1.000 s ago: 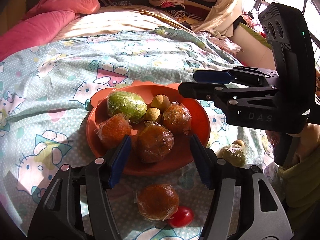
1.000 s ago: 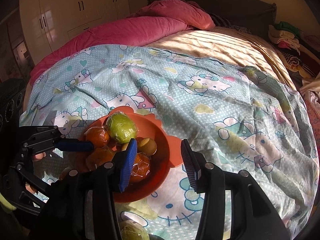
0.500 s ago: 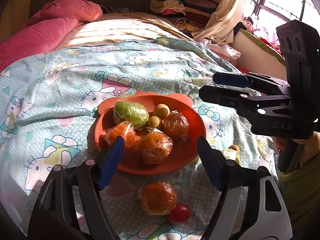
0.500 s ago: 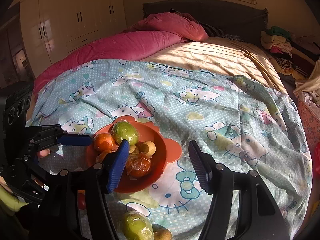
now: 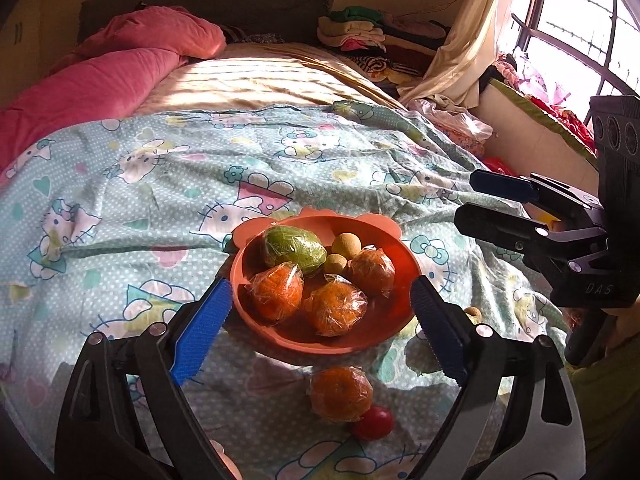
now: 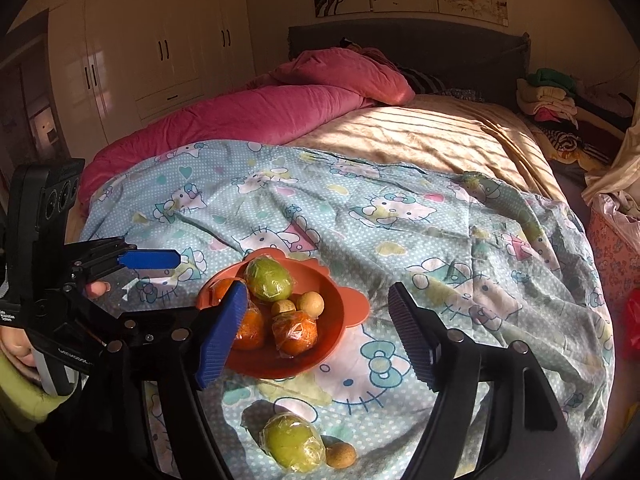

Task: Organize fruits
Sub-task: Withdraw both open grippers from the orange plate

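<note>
**Hovering over the fruit bowl with both grippers empty**

Spreading across mid-frame, the cartoon-print sheet (image 5: pixel 168 184) carries the orange bowl (image 5: pixel 340 346) of wrapped fruit at lower centre. Left gripper (image 5: pixel 320 328) and right gripper (image 6: pixel 316 336), jaws just widened, grip nothing. Below lie a wrapped orange (image 5: pixel 340 392), green fruit (image 6: pixel 292 442) and red ball (image 5: pixel 374 422).

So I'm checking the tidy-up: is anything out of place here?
Yes. Four fruits lie on the bedsheet outside the orange bowl: a wrapped orange beside a red fruit, and a wrapped green fruit beside a small tan one.
</note>
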